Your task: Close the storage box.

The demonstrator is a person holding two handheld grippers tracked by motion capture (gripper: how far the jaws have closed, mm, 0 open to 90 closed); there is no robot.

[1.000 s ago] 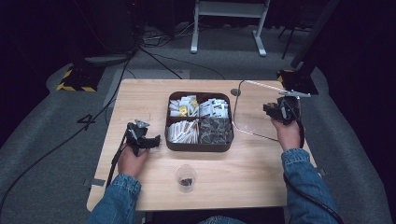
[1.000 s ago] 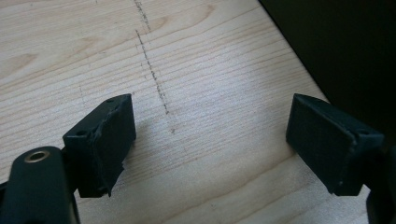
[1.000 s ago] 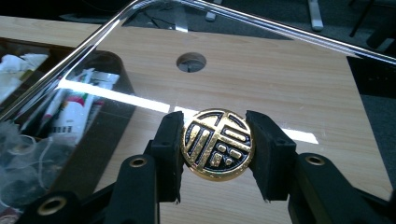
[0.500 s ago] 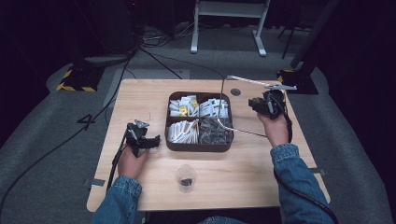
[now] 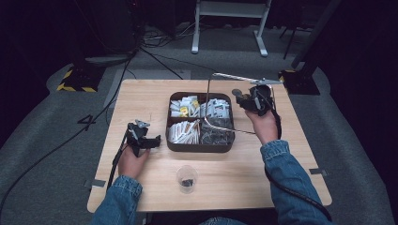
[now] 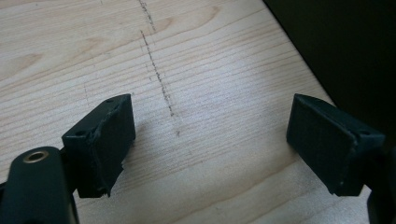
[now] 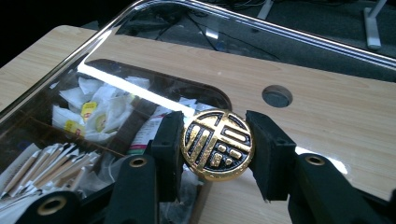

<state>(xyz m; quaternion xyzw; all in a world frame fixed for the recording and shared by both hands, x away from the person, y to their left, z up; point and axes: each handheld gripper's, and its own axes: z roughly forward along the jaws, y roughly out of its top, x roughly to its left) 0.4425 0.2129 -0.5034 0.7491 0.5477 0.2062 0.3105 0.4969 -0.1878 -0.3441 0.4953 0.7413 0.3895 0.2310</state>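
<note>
A: Right gripper [image 7: 217, 144], quick. What's it got?

B: Jaws pinch a round gold-and-black knob [image 7: 217, 145], one pad each side. The knob sits on a clear lid [image 5: 225, 101] with a metal rim, held tilted above the dark divided box [image 5: 200, 147] on the table [image 5: 141, 98].

A: Box contents?

B: White packets with yellow tags in the back sections, paper sticks [image 5: 183, 132] front left, dark stuff front right, can't tell what.

A: Left gripper [image 6: 210, 144]?

B: Jaws spread wide, nothing between them, just bare wood below. In the high view it rests on the table left of the box. A small clear cup [image 5: 187, 178] stands near the front edge, something dark inside.

A: Risks?

B: The grip is on a round knob only, so I'd guess the lid can swivel or slip out if the hand tips. A low corner could catch the box wall or drag packets out. It looks like glass, so a drop onto the table may crack it. Swinging toward the front could clip the cup.
</note>
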